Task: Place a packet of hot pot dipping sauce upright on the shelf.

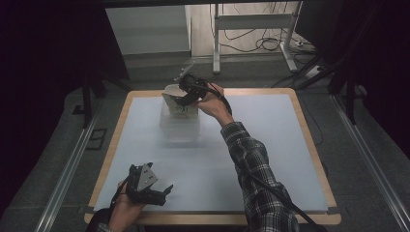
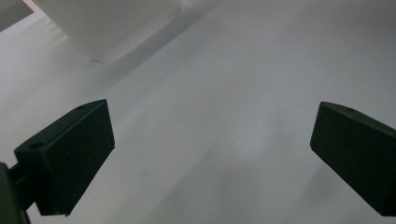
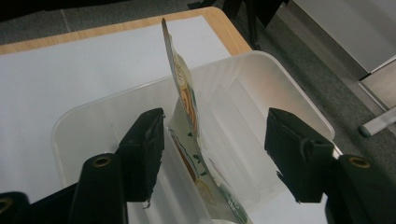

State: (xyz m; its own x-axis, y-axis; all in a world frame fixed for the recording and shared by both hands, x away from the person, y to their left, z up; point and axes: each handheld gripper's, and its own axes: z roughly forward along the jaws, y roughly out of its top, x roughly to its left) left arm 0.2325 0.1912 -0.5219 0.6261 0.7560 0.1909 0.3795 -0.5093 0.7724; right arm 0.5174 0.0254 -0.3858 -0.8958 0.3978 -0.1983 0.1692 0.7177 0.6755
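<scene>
A clear plastic bin (image 1: 180,126) stands at the far middle of the white table. A flat printed packet (image 1: 177,107) stands on edge inside it, leaning against one wall. My right gripper (image 1: 186,98) hovers over the bin's far rim. In the right gripper view the packet (image 3: 184,93) rises out of the bin (image 3: 261,58) between the jaws of my right gripper (image 3: 215,129), which are open; the left pad is close to it and the right pad is well apart. My left gripper (image 1: 162,192) rests near the front left edge, open with nothing between its fingers (image 2: 210,154).
The white mat (image 1: 261,145) covers a wooden-edged table (image 1: 309,140). A corner of the bin (image 2: 112,23) shows ahead of the left gripper. Beyond the table stand a desk frame (image 1: 251,29) with cables on the floor, and metal rails (image 1: 72,159) run along both sides.
</scene>
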